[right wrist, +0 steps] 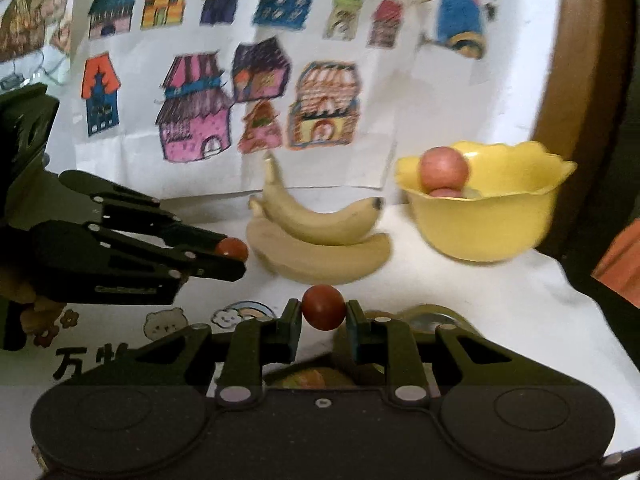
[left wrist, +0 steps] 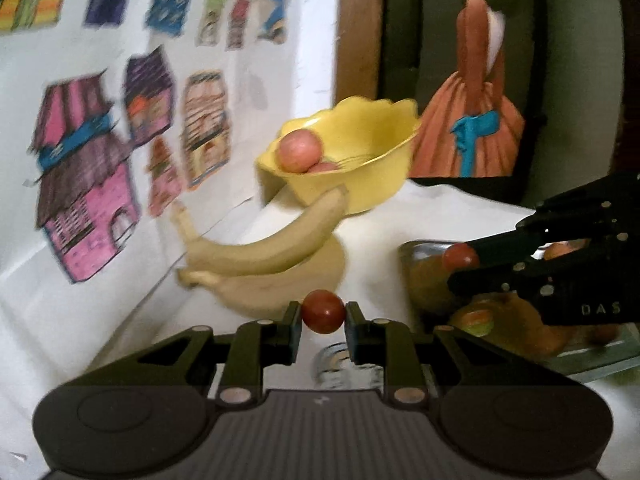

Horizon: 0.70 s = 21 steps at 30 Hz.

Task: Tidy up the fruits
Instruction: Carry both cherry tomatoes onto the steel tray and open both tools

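Note:
My left gripper (left wrist: pixel 323 316) is shut on a small red cherry tomato (left wrist: pixel 323 311), held above the white table. My right gripper (right wrist: pixel 323 312) is shut on a second cherry tomato (right wrist: pixel 323 307). Each view catches the other gripper from the side: the right gripper (left wrist: pixel 460 258) with its tomato over a metal tray (left wrist: pixel 416 250), the left gripper (right wrist: pixel 234 250) at the left. Two bananas (left wrist: pixel 264 256) (right wrist: pixel 320 236) lie ahead by the wall. A yellow scalloped bowl (left wrist: pixel 360 160) (right wrist: pixel 488 216) holds two pink apples (left wrist: pixel 298 150) (right wrist: pixel 443 169).
The tray holds orange and green fruits (left wrist: pixel 476 320), partly hidden by the right gripper. A paper with coloured house drawings (right wrist: pixel 200 120) covers the wall behind the bananas. A framed picture of an orange dress (left wrist: pixel 472 80) stands behind the bowl. The tablecloth shows cartoon prints (right wrist: pixel 164 326).

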### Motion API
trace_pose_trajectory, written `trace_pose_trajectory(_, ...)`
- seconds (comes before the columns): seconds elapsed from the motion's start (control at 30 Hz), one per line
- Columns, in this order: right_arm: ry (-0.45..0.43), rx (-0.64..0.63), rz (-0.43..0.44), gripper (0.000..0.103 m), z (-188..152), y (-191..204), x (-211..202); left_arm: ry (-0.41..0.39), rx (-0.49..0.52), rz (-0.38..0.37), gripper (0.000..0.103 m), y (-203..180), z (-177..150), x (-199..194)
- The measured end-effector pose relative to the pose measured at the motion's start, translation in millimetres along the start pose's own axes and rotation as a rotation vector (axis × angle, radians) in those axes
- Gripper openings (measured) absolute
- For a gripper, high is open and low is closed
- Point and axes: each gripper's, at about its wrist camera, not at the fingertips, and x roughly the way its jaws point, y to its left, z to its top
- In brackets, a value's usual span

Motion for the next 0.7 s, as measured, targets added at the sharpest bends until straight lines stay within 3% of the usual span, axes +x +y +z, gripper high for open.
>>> trace_pose_trajectory(0.37,0.005,0.091,-0.124,0.025,-49.0,-51.4,-66.3,-0.027,0.039,-0.115,0.025,-81.2,15.3,1.9)
trace_pose_trajectory(0.7,0.046,0.105,-0.155,0.026,-94.3,-60.1,-80.9,-0.013,0.079,-0.157,0.025,-131.7,20.5,17.0)
